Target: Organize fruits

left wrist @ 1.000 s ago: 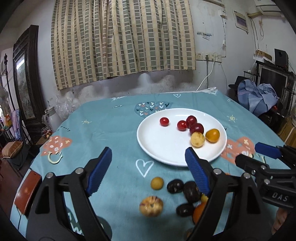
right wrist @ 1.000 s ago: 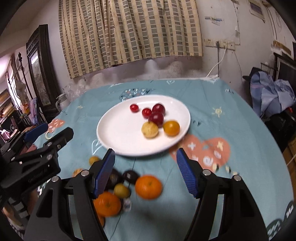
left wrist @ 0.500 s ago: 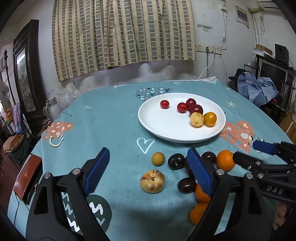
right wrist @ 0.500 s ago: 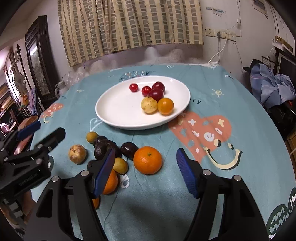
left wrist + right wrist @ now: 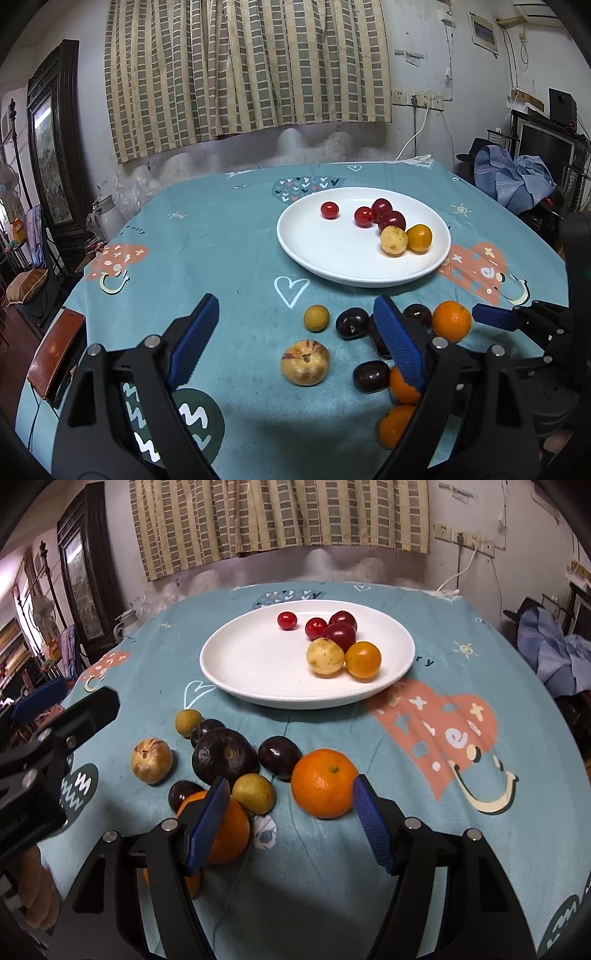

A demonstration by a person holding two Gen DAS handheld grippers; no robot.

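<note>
A white plate (image 5: 321, 254) (image 5: 251, 664) holds several small fruits: red ones, a pale yellow one (image 5: 325, 656) and a small orange one (image 5: 363, 660). Loose fruit lies on the teal tablecloth in front of it: an orange (image 5: 324, 783) (image 5: 451, 321), dark plums (image 5: 224, 756) (image 5: 352, 323), a tan apple-like fruit (image 5: 305, 362) (image 5: 151, 760), small yellow-green fruits (image 5: 253, 793) (image 5: 316, 318) and more oranges (image 5: 225, 827). My right gripper (image 5: 288, 814) is open, low, with the orange just ahead between its pads. My left gripper (image 5: 295, 341) is open above the tan fruit.
The round table's edge curves close on the left and right. A wooden chair (image 5: 55, 365) stands at the left edge. A dark framed mirror (image 5: 48, 158), a curtain and clothes on a rack (image 5: 513, 181) lie beyond the table.
Both grippers have pulled back from the plate and dropped toward the loose fruit. The right gripper now has the orange between its open pads. Nothing has been picked up.
</note>
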